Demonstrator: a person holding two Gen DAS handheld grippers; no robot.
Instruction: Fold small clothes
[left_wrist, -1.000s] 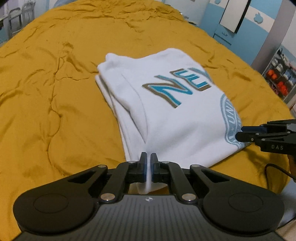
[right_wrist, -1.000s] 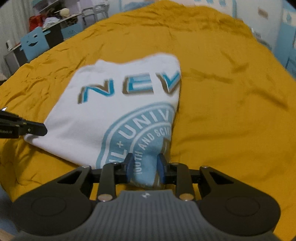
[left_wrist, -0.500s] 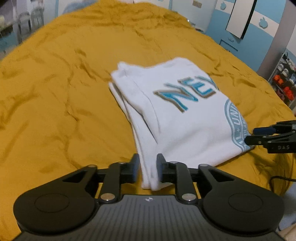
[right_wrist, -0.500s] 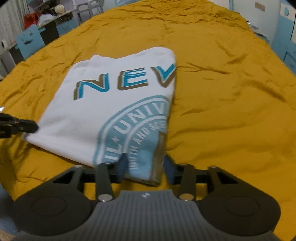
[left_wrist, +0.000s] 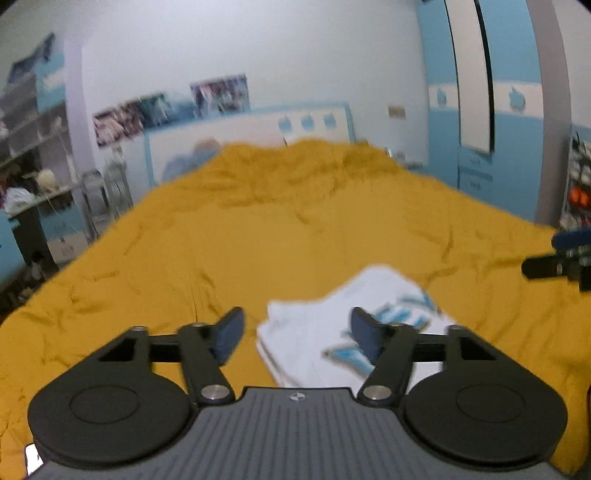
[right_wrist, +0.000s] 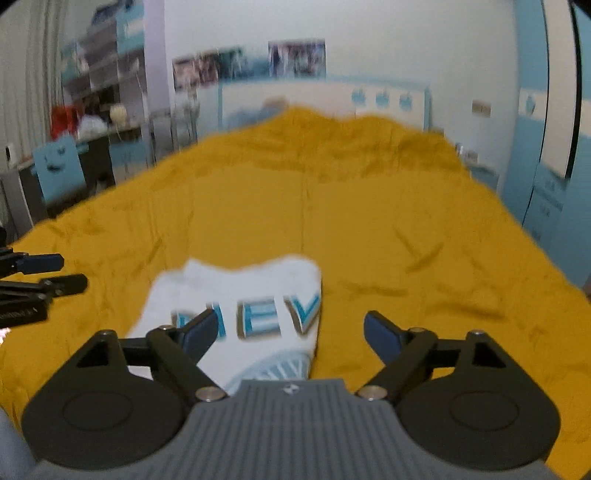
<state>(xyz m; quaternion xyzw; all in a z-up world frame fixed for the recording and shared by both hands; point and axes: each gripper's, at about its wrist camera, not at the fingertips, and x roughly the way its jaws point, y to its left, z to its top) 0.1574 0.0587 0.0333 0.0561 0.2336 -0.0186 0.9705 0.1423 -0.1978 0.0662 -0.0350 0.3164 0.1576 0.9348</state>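
A folded white T-shirt (left_wrist: 314, 332) with blue lettering lies on the mustard-yellow bedspread (left_wrist: 258, 229). It also shows in the right wrist view (right_wrist: 243, 291). My left gripper (left_wrist: 297, 332) is open and empty, held above the shirt's near left edge. My right gripper (right_wrist: 290, 334) is open and empty, held above the shirt's near right edge. Each gripper shows at the side of the other's view: the right gripper (left_wrist: 554, 262) and the left gripper (right_wrist: 37, 277). The near part of the shirt is hidden behind the gripper bodies.
The bedspread (right_wrist: 406, 229) covers the whole bed. A blue and white headboard (left_wrist: 251, 129) stands at the far end. A wardrobe (left_wrist: 476, 110) is on the right. A desk with shelves (right_wrist: 85, 140) is on the left.
Both grippers have let go of the shirt's near edge, opened wide and risen, tilting up so the room shows. The shirt stays folded on the bed.
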